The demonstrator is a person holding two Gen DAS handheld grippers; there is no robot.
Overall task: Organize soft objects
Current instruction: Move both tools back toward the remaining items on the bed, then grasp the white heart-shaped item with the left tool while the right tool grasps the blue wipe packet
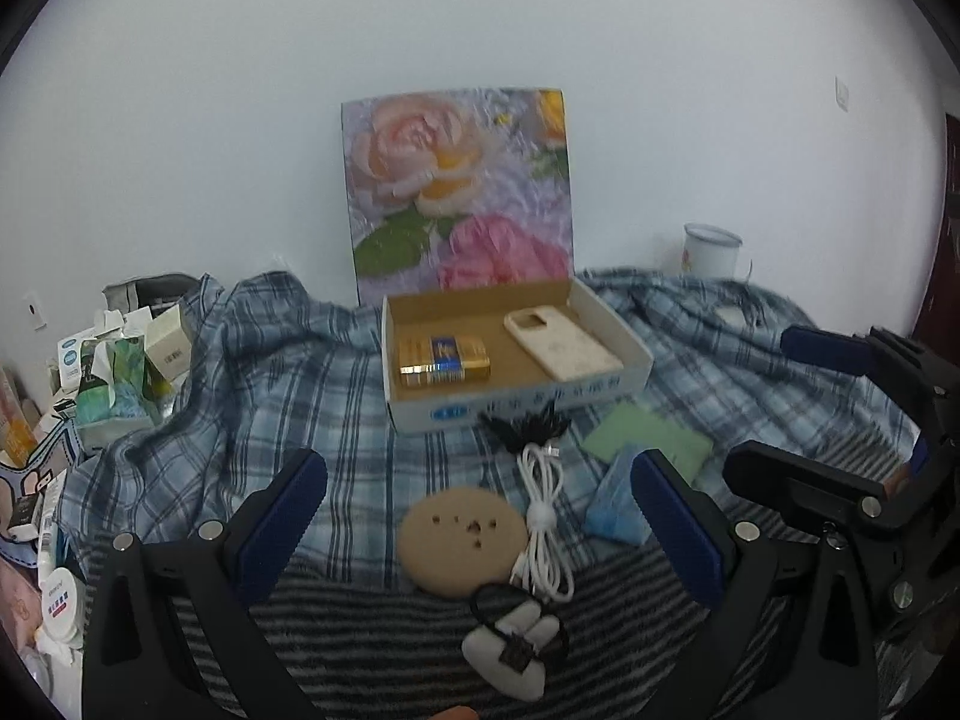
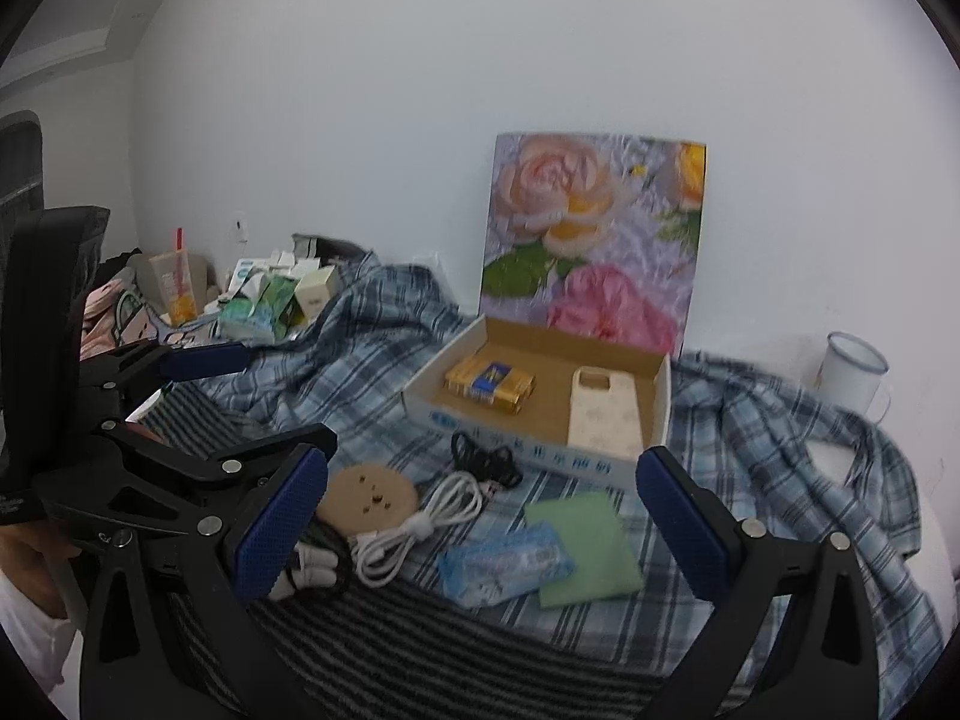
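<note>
On the plaid cloth lie a tan round pad (image 1: 459, 540) (image 2: 367, 495), a coiled white cable (image 1: 543, 525) (image 2: 414, 531), a black cord (image 1: 528, 427) (image 2: 483, 456), a blue tissue pack (image 1: 618, 507) (image 2: 507, 561), a green cloth (image 1: 651, 435) (image 2: 591, 546) and a white plush with a black band (image 1: 516, 648) (image 2: 306, 570). An open cardboard box (image 1: 516, 411) (image 2: 522, 450) holds a gold pack (image 1: 444, 360) (image 2: 489, 387) and a cream phone case (image 1: 561, 342) (image 2: 603, 414). My left gripper (image 1: 480, 516) is open above the pad and cable. My right gripper (image 2: 483, 516) is open above the tissue pack.
A floral picture (image 1: 459, 192) leans on the wall behind the box. A white enamel mug (image 1: 711, 252) (image 2: 852, 375) stands at the back right. Cartons and boxes (image 1: 120, 372) (image 2: 270, 300) are piled at the left.
</note>
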